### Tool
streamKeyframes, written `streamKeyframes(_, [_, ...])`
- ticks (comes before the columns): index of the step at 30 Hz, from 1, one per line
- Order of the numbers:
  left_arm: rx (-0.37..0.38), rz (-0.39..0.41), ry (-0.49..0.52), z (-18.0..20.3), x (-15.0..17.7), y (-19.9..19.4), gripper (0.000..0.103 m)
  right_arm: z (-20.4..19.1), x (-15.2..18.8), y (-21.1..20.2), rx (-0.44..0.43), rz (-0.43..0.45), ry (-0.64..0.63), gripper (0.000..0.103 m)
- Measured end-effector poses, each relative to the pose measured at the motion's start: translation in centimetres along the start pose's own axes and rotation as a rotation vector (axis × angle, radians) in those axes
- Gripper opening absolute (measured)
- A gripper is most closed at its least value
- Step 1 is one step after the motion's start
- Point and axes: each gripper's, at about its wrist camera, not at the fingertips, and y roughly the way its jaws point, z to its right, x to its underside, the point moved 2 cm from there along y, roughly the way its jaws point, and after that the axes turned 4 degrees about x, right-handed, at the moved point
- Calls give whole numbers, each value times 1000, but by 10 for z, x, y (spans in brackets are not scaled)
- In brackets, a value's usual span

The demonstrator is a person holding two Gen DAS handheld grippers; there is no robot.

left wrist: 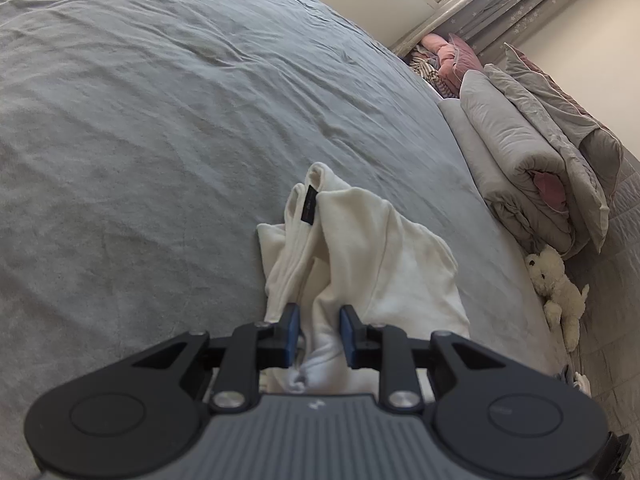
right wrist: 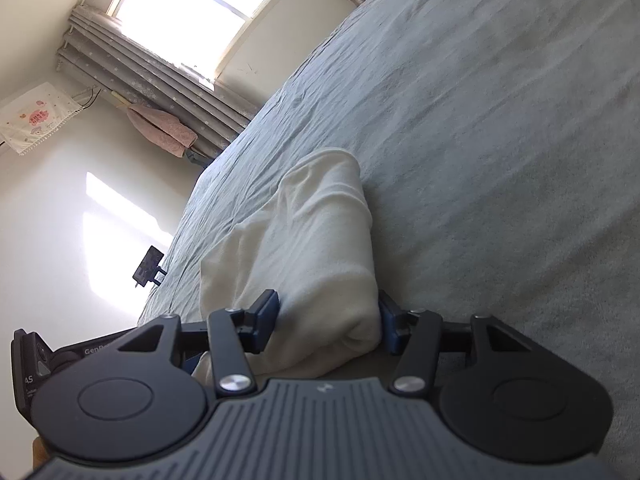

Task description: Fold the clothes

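A wide bed under a rumpled grey sheet (left wrist: 168,128) fills both views. On it lies a bunched cream knit garment (left wrist: 372,248) with a small black label. The left gripper (left wrist: 319,330) pinches a fold of this cloth between its blue pads. The right gripper (right wrist: 329,322) straddles another thick fold, jaws spread wide and touching its sides.
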Motion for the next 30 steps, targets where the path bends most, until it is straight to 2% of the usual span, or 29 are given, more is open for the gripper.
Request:
streamKeyframes(4, [25, -9, -11, 1, -2, -4, 25, 1, -6, -21, 57, 14, -62, 38])
streamKeyframes(5, [38, -10, -12, 3, -3, -6, 30, 1, -8, -26, 71, 17, -77, 37])
streamKeyframes(8, [95, -16, -17, 9, -3, -14, 51, 3, -13, -43, 111, 28, -122, 36])
streamKeyframes(10, [94, -15, -14, 13, -1, -17, 66, 4, -17, -54, 138, 35, -152, 36])
streamKeyframes(11, [68, -9, -2, 16, 0, -19, 76, 4, -19, -60, 151, 39, -167, 36])
streamKeyframes(13, [51, -13, 7, 17, 3, -18, 77, 5, -22, -71, 178, 46, -198, 36])
streamKeyframes(15, [83, -51, -28, 18, 8, -13, 77, 6, -26, -82, 205, 53, -228, 36])
streamKeyframes(18, [113, -82, 4, 32, 21, -8, 78, 35, -32, -99, 258, 63, -217, 36])
streamKeyframes(22, [140, -124, 42, 46, 38, -1, 79, 55, -24, -94, 282, 56, -238, 37])
streamKeyframes(24, [152, -145, 60, 53, 46, 3, 80, 60, -18, -87, 295, 60, -256, 43])
streamKeyframes(25, [153, -145, 60, 53, 47, 4, 80, 57, -17, -88, 321, 68, -289, 50])
streamKeyframes(26, [153, -142, 58, 52, 47, 4, 80, 52, -17, -90, 352, 77, -331, 67])
streamKeyframes(27, [154, -139, 57, 52, 48, 4, 80, 46, -15, -92, 350, 93, -370, 74])
streamKeyframes(28, [163, -136, 40, 50, 46, 4, 80, 40, -12, -94, 339, 111, -409, 79])
streamKeyframes(30, [182, -135, 5, 47, 44, 4, 80, 27, -7, -98, 315, 147, -487, 79])
